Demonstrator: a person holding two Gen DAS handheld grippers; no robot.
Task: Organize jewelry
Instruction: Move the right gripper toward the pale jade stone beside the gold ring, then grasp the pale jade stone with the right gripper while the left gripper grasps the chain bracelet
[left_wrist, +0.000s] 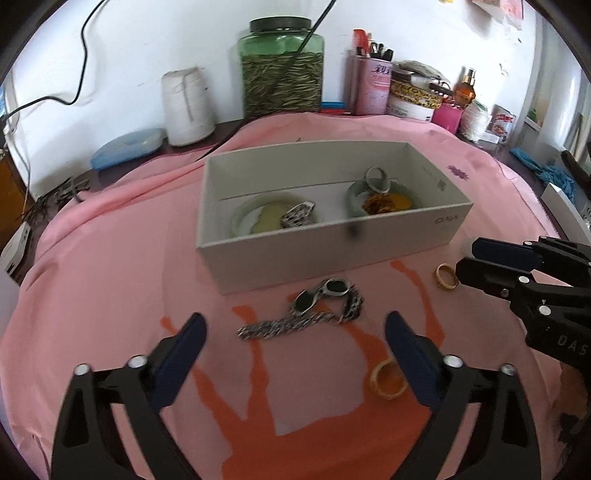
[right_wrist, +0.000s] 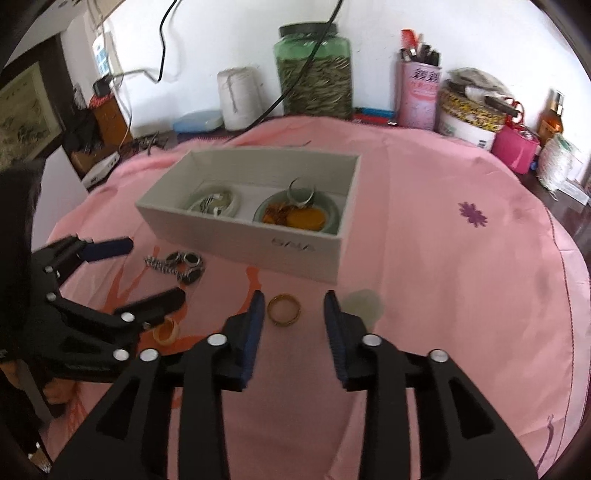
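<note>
Jewelry lies on a pink cloth (left_wrist: 110, 266) and inside a white box (left_wrist: 332, 247) beyond both sets of fingers. Ahead of the left gripper (left_wrist: 295, 332), between its wide-spread fingers, lies a silver chain bracelet (left_wrist: 314, 310), not touched. An orange ring (left_wrist: 388, 380) sits just beside its right finger. The right gripper (right_wrist: 295, 314) has its fingers a little apart, and a gold ring (right_wrist: 283, 309) lies between the tips, not pinched.

Left tool (left_wrist: 295, 325) gapes; right tool (right_wrist: 295, 306) narrowly parted.
</note>
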